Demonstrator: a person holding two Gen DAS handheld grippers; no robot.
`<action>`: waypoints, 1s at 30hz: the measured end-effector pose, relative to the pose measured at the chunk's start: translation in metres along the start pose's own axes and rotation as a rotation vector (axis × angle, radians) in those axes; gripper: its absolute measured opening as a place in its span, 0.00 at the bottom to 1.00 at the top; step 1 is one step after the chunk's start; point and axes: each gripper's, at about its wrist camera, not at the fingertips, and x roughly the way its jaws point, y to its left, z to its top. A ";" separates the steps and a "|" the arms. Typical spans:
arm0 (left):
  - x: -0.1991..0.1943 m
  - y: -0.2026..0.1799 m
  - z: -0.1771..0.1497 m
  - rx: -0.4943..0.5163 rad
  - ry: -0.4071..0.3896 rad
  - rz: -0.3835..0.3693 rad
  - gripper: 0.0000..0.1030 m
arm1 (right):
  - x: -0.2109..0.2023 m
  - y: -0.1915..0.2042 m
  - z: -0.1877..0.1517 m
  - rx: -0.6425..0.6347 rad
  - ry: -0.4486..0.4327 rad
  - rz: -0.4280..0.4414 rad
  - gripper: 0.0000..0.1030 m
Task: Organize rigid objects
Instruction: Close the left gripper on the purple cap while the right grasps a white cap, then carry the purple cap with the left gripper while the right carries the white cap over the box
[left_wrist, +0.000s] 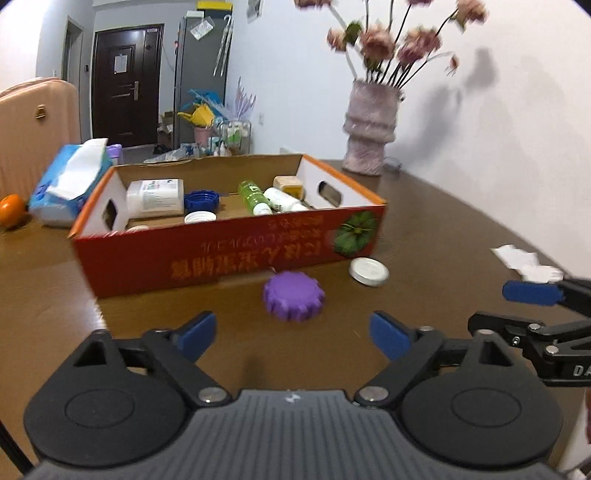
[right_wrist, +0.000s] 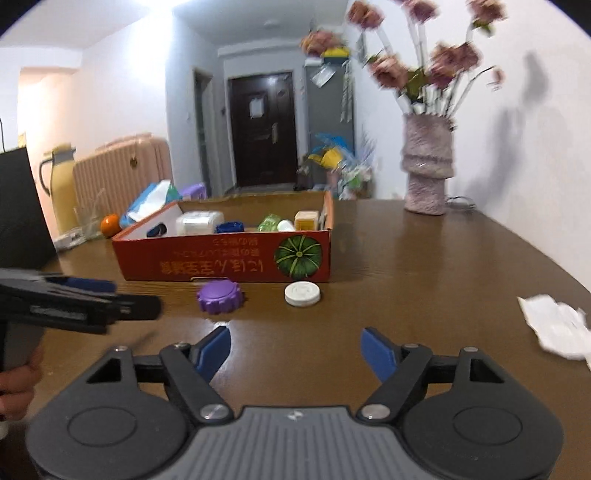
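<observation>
On the left, the left tongs (left_wrist: 293, 334) tilt down toward the brown bench (left_wrist: 443, 229), pads apart with nothing between them. Just ahead lies a purple toothed cap (left_wrist: 294, 295), and right of it a white lid (left_wrist: 368, 271), both close against the red cardboard box (left_wrist: 229, 254). The left wrist view looks into the box: a white tub (left_wrist: 157, 197), a blue cap (left_wrist: 201, 200) and a green bottle (left_wrist: 253, 195). The right tongs (right_wrist: 295, 354) likewise slant down, open and empty, well short of the lids. Only the right wrist view shows the person's hand (right_wrist: 16, 384) holding the left tool.
</observation>
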 end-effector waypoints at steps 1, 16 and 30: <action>0.014 0.001 0.005 -0.001 0.014 -0.003 0.85 | 0.016 -0.002 0.009 -0.008 0.019 -0.006 0.71; 0.077 0.012 0.008 0.049 0.038 -0.023 0.52 | 0.151 0.006 0.044 -0.080 0.191 -0.035 0.42; 0.002 0.018 -0.006 -0.001 -0.123 0.111 0.52 | 0.061 0.020 0.038 -0.127 0.043 0.019 0.37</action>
